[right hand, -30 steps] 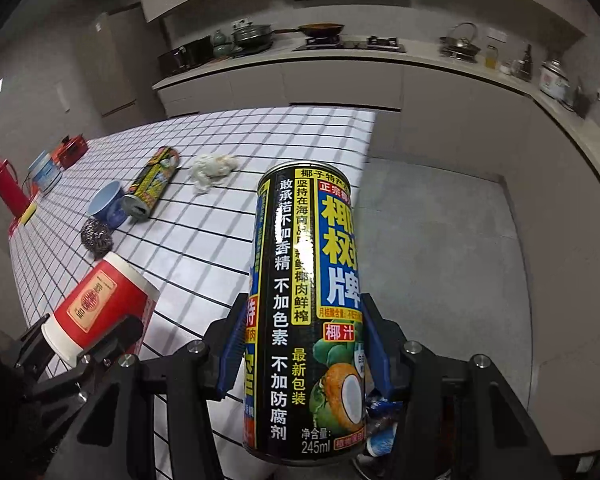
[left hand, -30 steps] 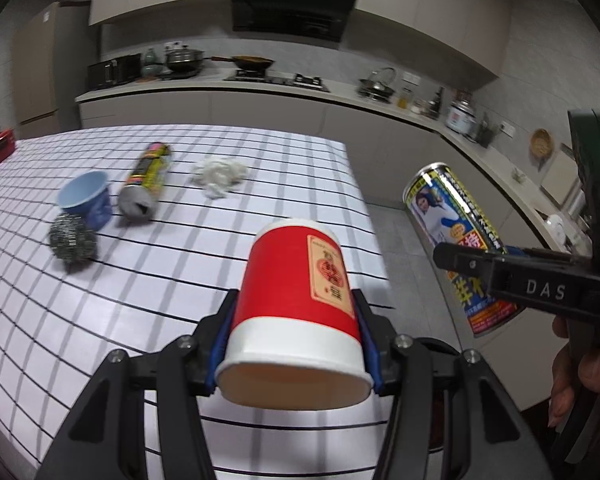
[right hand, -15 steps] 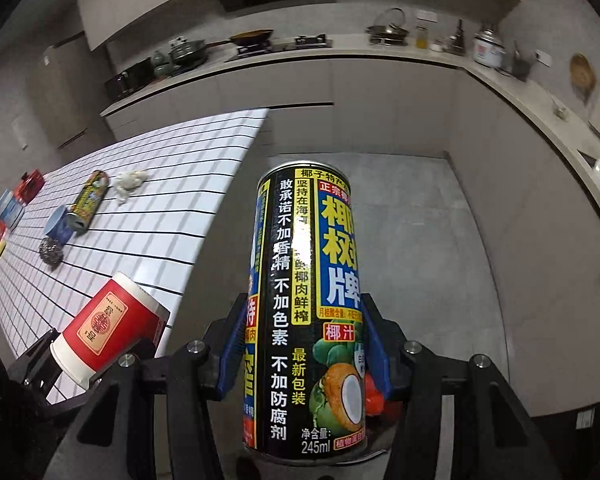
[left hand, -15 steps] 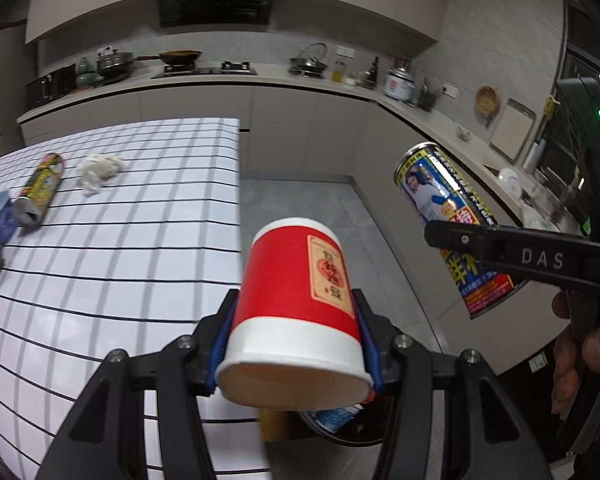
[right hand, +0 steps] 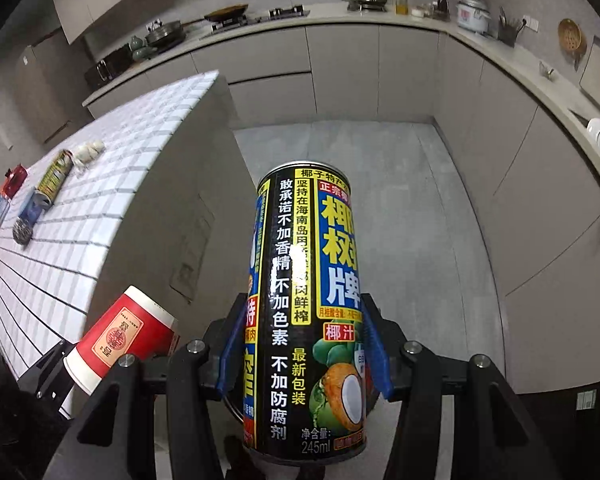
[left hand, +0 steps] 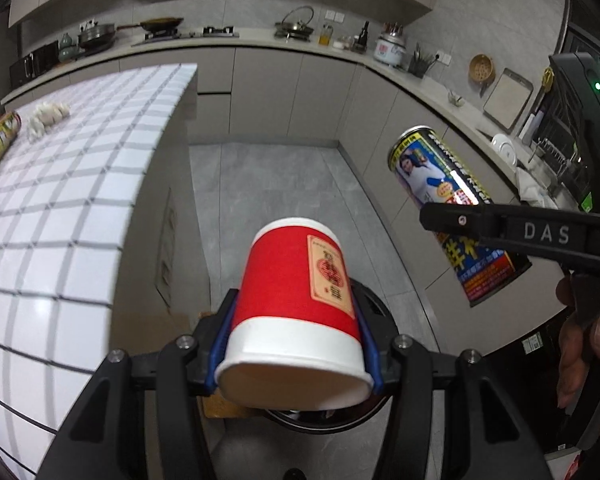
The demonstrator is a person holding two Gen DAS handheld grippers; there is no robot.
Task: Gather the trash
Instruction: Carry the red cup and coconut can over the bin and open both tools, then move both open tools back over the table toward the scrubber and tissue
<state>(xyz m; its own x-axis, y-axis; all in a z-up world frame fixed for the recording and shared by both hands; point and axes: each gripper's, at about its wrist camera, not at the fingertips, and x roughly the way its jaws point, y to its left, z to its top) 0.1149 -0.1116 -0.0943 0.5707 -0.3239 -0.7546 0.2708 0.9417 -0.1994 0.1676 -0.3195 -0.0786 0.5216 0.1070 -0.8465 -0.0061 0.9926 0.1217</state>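
My left gripper [left hand: 296,340] is shut on a red and white paper cup [left hand: 296,308], held in the air past the table's right edge, above a round black bin [left hand: 324,420] on the floor. My right gripper [right hand: 302,344] is shut on a tall black coconut-juice can [right hand: 304,312], also held over the floor. The can also shows in the left wrist view [left hand: 452,216], to the right of the cup. The cup also shows in the right wrist view [right hand: 120,340], at the lower left.
The white tiled table [left hand: 60,200] lies to the left. On it lie a yellow can [right hand: 54,178], a crumpled tissue [right hand: 88,152], a blue cup [right hand: 32,208] and a steel scourer [right hand: 22,232]. Grey cabinets [right hand: 340,72] and counters ring the grey floor [right hand: 400,200].
Both grippers have swung right, away from the table and out over the floor, still holding the cup and the can. The black bin now lies under the cup.
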